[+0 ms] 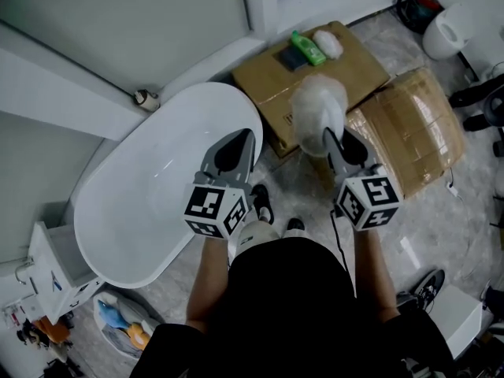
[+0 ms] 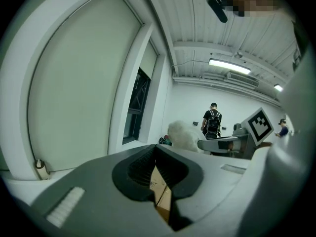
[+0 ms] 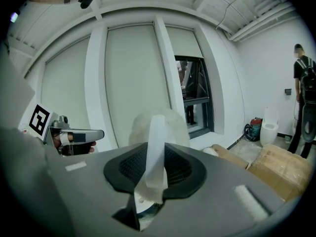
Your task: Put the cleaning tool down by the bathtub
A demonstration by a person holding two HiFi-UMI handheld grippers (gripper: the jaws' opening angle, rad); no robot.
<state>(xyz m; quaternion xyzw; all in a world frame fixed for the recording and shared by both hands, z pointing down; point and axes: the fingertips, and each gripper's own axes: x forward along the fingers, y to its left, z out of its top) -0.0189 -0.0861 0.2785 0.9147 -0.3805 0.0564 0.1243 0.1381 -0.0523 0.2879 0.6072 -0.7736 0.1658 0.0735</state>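
Right gripper (image 1: 331,142) jaws pinch the clear handle of the fluffy duster (image 1: 319,107), centre-right over the cardboard boxes (image 1: 409,124). Left gripper (image 1: 235,146) jaws look pressed together, empty I think. I'd swing it left and set it low on the floor (image 1: 441,227) by the bathtub (image 1: 134,203).

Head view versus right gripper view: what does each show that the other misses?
Head view only: the white bathtub at left, and a green bottle on the cardboard boxes. Right gripper view only: the right gripper shut on the cleaning tool by its clear handle, and a person standing far right. Both: the tool's fluffy white head, the left gripper, those boxes.
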